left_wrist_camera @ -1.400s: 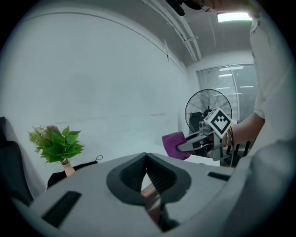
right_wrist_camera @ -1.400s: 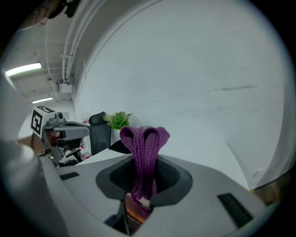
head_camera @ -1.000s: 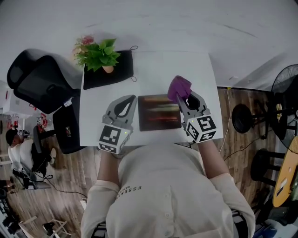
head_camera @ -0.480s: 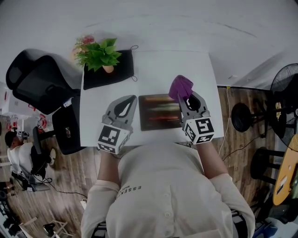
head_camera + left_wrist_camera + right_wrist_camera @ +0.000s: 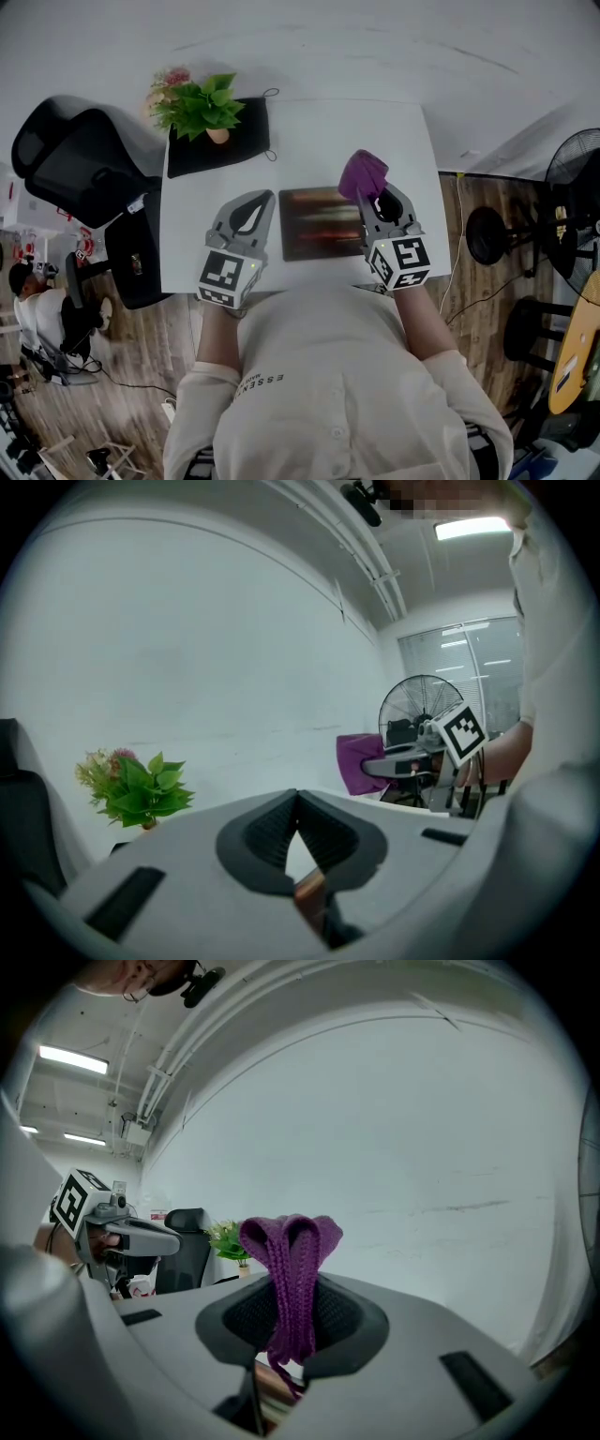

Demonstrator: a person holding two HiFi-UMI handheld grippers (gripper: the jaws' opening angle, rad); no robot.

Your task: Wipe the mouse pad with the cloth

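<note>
A dark mouse pad point(image 5: 319, 225) with reddish streaks lies on the white table point(image 5: 300, 131), between my two grippers. My right gripper point(image 5: 368, 194) is shut on a purple knitted cloth point(image 5: 363, 173), which bunches up above the pad's far right corner. In the right gripper view the cloth point(image 5: 291, 1269) stands folded between the jaws of the right gripper point(image 5: 292, 1321). My left gripper point(image 5: 253, 208) rests just left of the pad. Its jaws are shut with nothing between them, as the left gripper view shows for the left gripper point(image 5: 298, 803).
A potted green plant point(image 5: 199, 110) stands on a black mat point(image 5: 239, 145) at the table's far left corner. A black office chair point(image 5: 80, 164) is left of the table. A floor fan point(image 5: 572, 164) and stools point(image 5: 487, 239) stand to the right.
The right gripper with the cloth has shifted only slightly. The left gripper has not moved.
</note>
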